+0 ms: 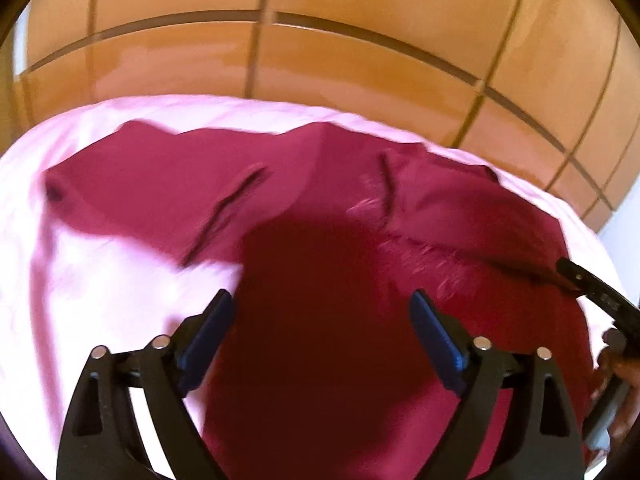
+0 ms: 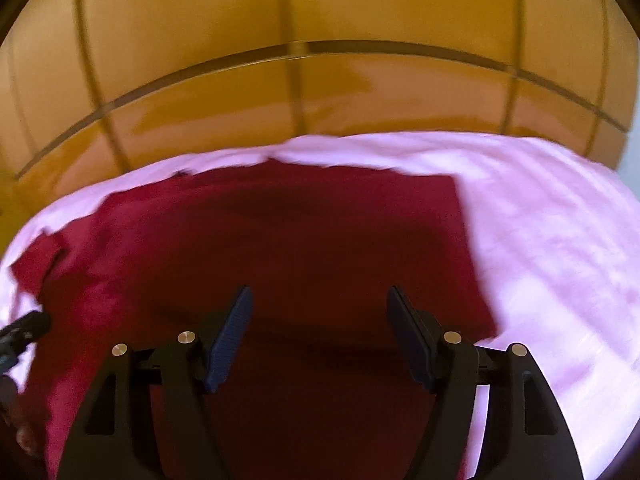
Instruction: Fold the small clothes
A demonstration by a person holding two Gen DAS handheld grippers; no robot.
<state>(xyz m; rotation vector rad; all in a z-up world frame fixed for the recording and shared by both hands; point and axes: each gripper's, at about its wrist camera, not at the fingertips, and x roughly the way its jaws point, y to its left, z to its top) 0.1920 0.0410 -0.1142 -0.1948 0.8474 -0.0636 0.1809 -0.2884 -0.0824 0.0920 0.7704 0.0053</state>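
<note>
A dark red garment (image 1: 320, 184) lies spread on a pink bed sheet (image 1: 80, 264), with a sleeve reaching out to the left. My left gripper (image 1: 320, 296) hovers over its near part, jaws wide apart and nothing between the pads. In the right wrist view the same red garment (image 2: 280, 232) shows a straight right edge. My right gripper (image 2: 319, 290) stands open above it, holding nothing. The right gripper's black tip (image 1: 592, 288) shows at the right edge of the left wrist view. Part of the left gripper (image 2: 24, 330) shows at the left edge of the right wrist view. Both views are blurred.
Glossy orange-brown wooden panels (image 1: 320, 60) rise right behind the bed's far edge, also seen in the right wrist view (image 2: 320, 92). Bare pink sheet (image 2: 552, 240) spreads to the right of the garment and to its left.
</note>
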